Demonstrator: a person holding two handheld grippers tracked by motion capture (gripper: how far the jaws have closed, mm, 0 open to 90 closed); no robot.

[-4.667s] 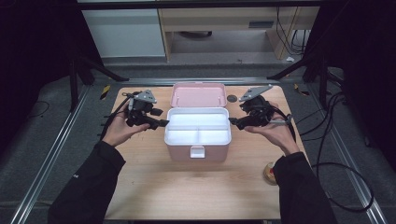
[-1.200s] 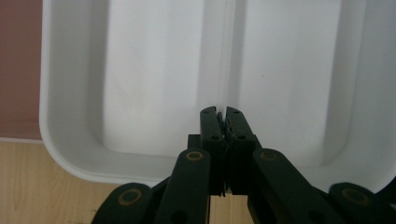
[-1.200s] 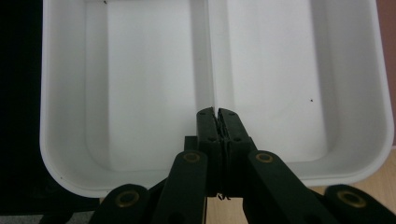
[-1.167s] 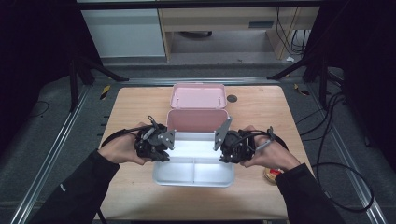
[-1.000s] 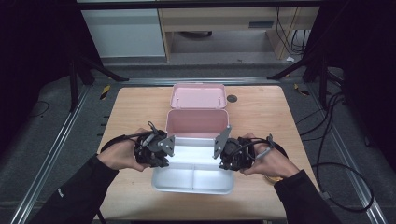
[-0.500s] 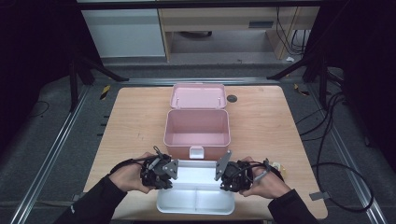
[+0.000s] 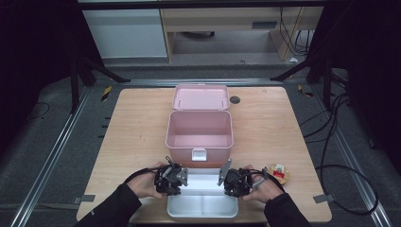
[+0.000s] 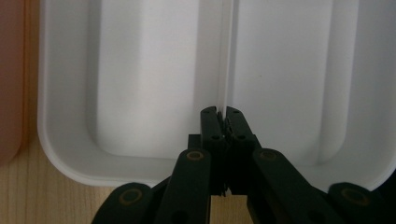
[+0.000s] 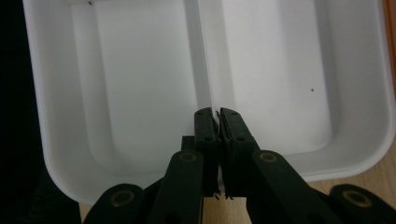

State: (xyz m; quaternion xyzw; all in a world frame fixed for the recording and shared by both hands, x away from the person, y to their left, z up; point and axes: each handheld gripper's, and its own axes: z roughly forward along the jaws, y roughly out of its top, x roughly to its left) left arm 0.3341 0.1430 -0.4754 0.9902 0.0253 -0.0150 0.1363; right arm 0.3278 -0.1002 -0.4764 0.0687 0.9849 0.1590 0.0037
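White tray (image 7: 202, 206) now lifted out of the pink box (image 7: 199, 137), lowered to the surface's near edge; both grippers' fingers (image 8: 219, 122) clenched on its divider

Grey floor (image 7: 52, 142), white cabinet (image 7: 125, 33), wooden furniture (image 7: 222, 21) behind table; surroundings dark.

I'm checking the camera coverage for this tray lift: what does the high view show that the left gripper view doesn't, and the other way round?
High view alone: the open pink box with its lid folded back, the whole wooden table, both of the person's hands, the right gripper, and a small round thing beside the right hand.

Left gripper view alone: the left gripper up close, its jaws shut on the tray's thin middle divider.

Both: the white tray with two compartments, and the wooden tabletop under it.
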